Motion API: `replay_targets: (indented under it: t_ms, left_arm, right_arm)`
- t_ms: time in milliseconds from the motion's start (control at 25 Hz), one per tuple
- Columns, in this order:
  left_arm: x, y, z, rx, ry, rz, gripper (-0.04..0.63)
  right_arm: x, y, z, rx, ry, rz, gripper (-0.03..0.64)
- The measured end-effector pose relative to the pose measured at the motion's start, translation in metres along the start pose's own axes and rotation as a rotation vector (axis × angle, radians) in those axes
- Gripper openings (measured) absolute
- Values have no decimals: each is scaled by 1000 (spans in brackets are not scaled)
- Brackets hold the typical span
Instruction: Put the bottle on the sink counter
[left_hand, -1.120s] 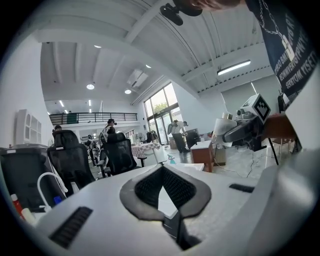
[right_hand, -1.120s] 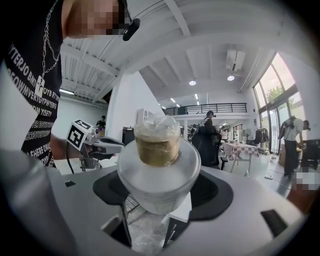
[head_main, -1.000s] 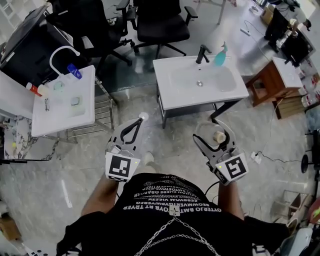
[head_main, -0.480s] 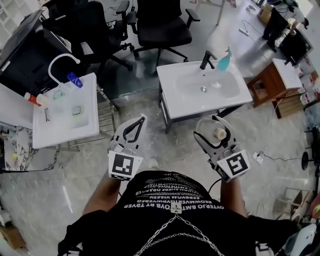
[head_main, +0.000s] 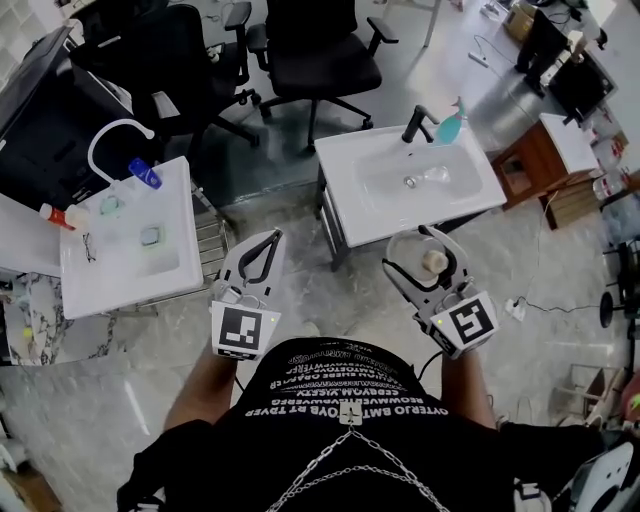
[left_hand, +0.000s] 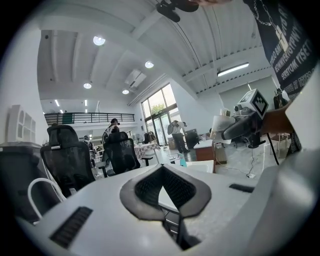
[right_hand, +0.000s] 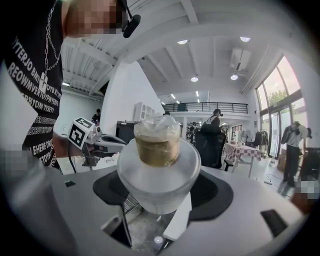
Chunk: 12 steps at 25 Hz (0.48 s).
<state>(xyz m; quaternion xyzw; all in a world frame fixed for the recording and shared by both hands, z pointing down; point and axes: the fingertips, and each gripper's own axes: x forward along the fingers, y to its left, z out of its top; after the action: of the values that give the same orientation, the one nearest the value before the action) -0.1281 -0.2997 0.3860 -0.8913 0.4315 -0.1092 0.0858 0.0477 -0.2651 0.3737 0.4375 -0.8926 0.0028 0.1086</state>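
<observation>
The frosted bottle (right_hand: 157, 170) is sitting clenched in your right tool (head_main: 425, 250), above the floor (head_main: 540, 250), not yet at the sink worktop (head_main: 345, 195). Your left tool (head_main: 262, 252) is hanging pinched together, empty. Swinging forward fast, you are risking the rounded bottle slipping out.

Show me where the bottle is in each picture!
Head view: the bottle is right of the middle, held in the right gripper jaws.
Left gripper view: small, at the right, in the other gripper.
Right gripper view: big, in the centre, between the jaws.
Shared landmark: the person's black shirt with white letters shows in all three views.
</observation>
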Motion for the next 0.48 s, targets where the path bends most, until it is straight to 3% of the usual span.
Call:
replay_targets:
  t_ms: [360,480]
  left_arm:
    - [28,3,-22,-71,45,-23,6]
    - [42,5,-17,-23,19,-33,6]
  right_arm:
    - [31,-29,-37,47,67,-17,333]
    - [43,-45,-53,57,100,-19,333]
